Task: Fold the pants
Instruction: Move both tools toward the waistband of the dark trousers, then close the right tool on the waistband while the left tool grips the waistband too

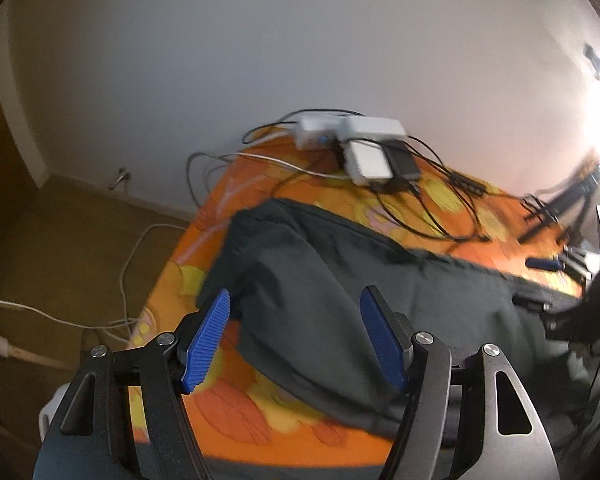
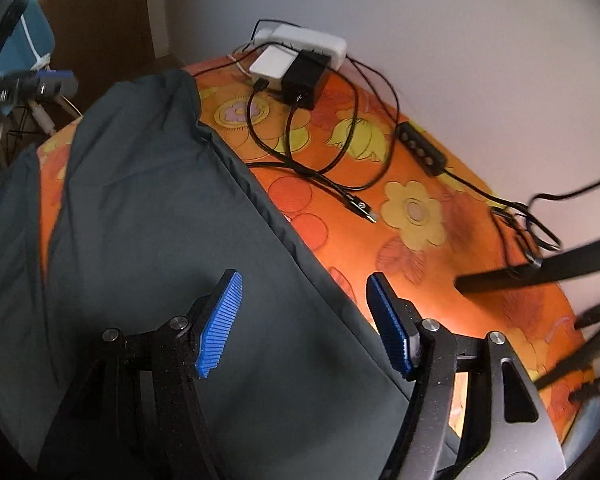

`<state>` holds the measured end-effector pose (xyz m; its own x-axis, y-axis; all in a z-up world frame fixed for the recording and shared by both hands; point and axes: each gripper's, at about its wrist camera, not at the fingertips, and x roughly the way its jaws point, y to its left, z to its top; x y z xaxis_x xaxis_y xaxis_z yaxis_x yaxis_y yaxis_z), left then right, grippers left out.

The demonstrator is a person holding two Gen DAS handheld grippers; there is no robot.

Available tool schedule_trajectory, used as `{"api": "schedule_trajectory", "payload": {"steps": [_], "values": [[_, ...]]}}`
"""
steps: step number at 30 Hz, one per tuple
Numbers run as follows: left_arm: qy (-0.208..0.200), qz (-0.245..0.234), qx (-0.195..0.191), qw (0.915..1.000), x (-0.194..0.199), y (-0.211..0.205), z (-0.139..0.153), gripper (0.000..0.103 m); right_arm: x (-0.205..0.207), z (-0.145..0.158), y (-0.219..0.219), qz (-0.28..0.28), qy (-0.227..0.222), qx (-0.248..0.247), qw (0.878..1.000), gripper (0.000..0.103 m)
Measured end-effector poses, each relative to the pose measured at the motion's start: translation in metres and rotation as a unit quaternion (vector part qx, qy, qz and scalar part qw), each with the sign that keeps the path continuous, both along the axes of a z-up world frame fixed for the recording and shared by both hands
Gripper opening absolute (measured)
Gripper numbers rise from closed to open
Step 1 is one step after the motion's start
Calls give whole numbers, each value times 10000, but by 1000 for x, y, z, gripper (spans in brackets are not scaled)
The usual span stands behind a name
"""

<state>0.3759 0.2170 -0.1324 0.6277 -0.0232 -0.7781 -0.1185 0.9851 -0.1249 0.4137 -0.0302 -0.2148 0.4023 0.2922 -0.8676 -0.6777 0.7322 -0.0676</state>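
Dark grey-green fabric pants lie spread over the orange flower-patterned cloth of the table in the left wrist view, where the left gripper hangs above one end of them with its blue ribbed fingers apart and nothing pinched, white and black chargers with tangled cables lying beyond by the pale wall. Seen from the right wrist, the right gripper hovers with fingers likewise spread and empty over the pants' seamed edge, the left finger over fabric, the right one over the orange cloth
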Motion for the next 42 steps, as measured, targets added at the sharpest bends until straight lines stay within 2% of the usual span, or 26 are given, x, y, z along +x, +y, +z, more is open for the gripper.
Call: {"api": "schedule_trajectory", "payload": {"steps": [3,8,16,18,19,20,22,24,26,28,31,33,35,37,39,40,42], "values": [[53,145,-22,9999,13,17,-4,68,8,-8,5,6,131,28,9999,68],[189,250,-374,9988,27,33,-21,68,18,-17,12,74,175,-127,9997,68],[446,129,-357,9983,36,28,-48,68,28,-23,22,103,408,-3,9991,68],[474,149,-348,9982,36,29,-50,68,29,-25,23,87,564,127,9983,61],[473,156,-320,9982,35,29,-51,68,27,-24,23,94,570,163,9982,51],[461,179,-305,9983,35,30,-50,68,24,-24,24,118,552,164,9983,34],[431,210,-352,9982,33,32,-48,68,19,-22,27,152,549,129,9983,9],[366,248,-445,9980,31,34,-42,68,13,-17,26,126,582,223,9980,7],[325,293,-581,9974,32,35,-34,68,4,-8,26,156,428,329,9984,4],[317,327,-720,9964,35,35,-27,68,-8,6,24,206,330,585,9975,3],[384,371,-994,9936,47,31,-19,68,-28,22,27,354,109,674,9970,3],[509,321,-1183,9912,58,24,-20,69,-45,29,32,536,-94,581,9968,3],[647,249,-1202,9903,68,12,-23,69,-59,31,40,729,-221,464,9960,2],[725,227,-1154,9904,74,4,-25,69,-61,29,45,907,-314,298,9949,2],[762,191,-1172,9900,78,-4,-28,69,-52,25,41,886,-198,209,9957,3],[782,162,-1133,9903,80,-7,-30,69,-42,21,38,813,-147,170,9964,7],[807,144,-1101,9905,81,-8,-33,69,-33,16,35,817,-120,124,9965,34]]}}
